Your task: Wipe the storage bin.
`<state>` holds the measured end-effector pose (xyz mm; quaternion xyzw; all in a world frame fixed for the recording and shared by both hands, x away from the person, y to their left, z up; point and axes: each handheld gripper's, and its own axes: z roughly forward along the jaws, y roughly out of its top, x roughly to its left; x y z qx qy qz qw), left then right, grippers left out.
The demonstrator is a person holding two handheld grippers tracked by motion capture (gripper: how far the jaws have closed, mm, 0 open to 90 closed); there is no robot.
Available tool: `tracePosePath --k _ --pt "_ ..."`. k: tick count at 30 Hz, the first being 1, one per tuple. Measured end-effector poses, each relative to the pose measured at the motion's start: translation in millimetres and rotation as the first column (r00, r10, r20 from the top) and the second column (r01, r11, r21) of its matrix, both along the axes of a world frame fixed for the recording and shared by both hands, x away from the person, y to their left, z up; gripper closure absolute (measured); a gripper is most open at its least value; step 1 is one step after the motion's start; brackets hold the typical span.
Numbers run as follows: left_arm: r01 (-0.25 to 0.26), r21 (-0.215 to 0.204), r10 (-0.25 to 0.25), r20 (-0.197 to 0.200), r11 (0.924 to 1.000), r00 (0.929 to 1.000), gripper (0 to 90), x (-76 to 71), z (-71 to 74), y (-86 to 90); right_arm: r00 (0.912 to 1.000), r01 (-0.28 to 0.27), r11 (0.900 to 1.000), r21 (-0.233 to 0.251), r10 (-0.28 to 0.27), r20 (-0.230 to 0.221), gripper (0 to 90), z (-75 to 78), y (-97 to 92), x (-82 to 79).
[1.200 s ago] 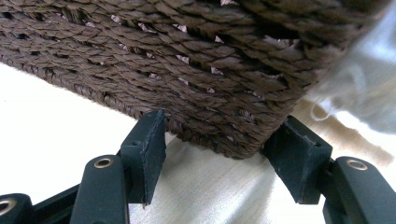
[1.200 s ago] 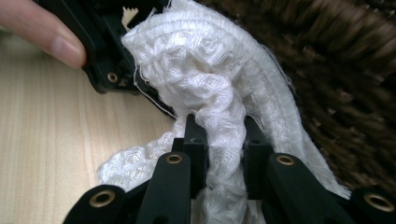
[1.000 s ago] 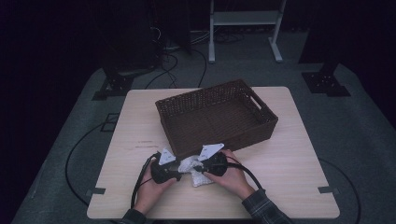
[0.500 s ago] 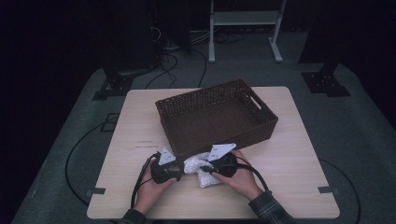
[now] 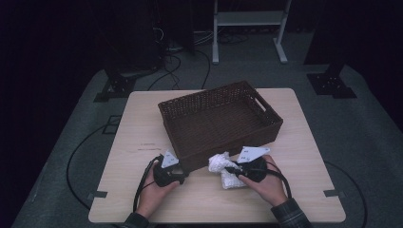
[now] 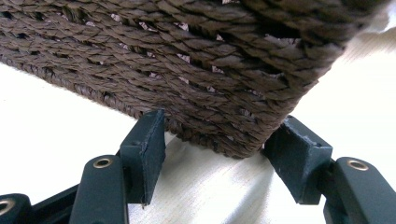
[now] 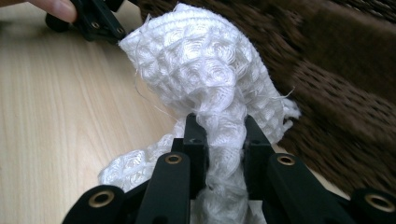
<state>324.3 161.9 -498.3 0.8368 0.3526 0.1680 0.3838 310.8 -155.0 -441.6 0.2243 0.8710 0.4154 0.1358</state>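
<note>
Two grippers at work: the right gripper (image 7: 219,140) pinches the white cloth (image 7: 210,79) beside the basket (image 5: 218,118); the left gripper's (image 6: 219,154) fingers straddle the basket's corner, not clamped.

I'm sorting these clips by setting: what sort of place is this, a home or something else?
Probably a lab or recording studio rather than a home: a lone wooden table on grey carpet in a dark room, cables trailing across the floor, and a white metal stand behind.
</note>
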Motion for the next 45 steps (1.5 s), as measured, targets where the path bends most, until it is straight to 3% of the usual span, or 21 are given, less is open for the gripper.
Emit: tracePosePath --k 14,18,23,28,34,40,45 --pt "0.021 -0.014 -0.021 -0.008 0.9997 0.9997 38.2 -0.4 0.6 4.3 0.9911 0.131 0.9911 0.023 -0.130 -0.029 76.2 -5.5 -56.4 -9.2" --pt "0.043 0.002 -0.043 -0.008 0.9991 0.9991 39.3 -6.1 5.7 9.3 0.9876 0.156 0.9875 0.025 -0.155 -0.025 76.1 -6.6 -68.9 -9.1" --pt "0.040 -0.016 -0.040 0.009 0.9991 0.9992 41.8 -17.9 19.4 21.7 0.9832 0.181 0.9832 0.026 -0.180 -0.030 76.1 -7.4 -79.4 -8.8" --pt "0.040 -0.045 -0.040 0.001 0.9982 0.9992 48.9 -30.9 34.0 34.8 0.9807 0.194 0.9806 0.028 -0.193 -0.032 75.9 -8.1 -84.9 -8.8" --pt "0.070 -0.083 -0.069 0.021 0.9941 0.9974 70.9 -35.0 53.3 46.3 0.9774 0.209 0.9776 0.021 -0.209 -0.033 75.9 -10.3 -91.1 -12.8" --pt "0.094 -0.146 -0.090 0.040 0.9847 0.9952 89.3 -30.4 71.3 51.8 0.9740 0.224 0.9743 0.017 -0.224 -0.034 75.9 -11.4 -96.9 -17.5" --pt "0.121 -0.168 -0.110 0.073 0.9784 0.9913 90.0 -24.4 84.8 51.1 0.9697 0.243 0.9700 0.013 -0.242 -0.034 75.9 -11.8 -102.0 -23.0"
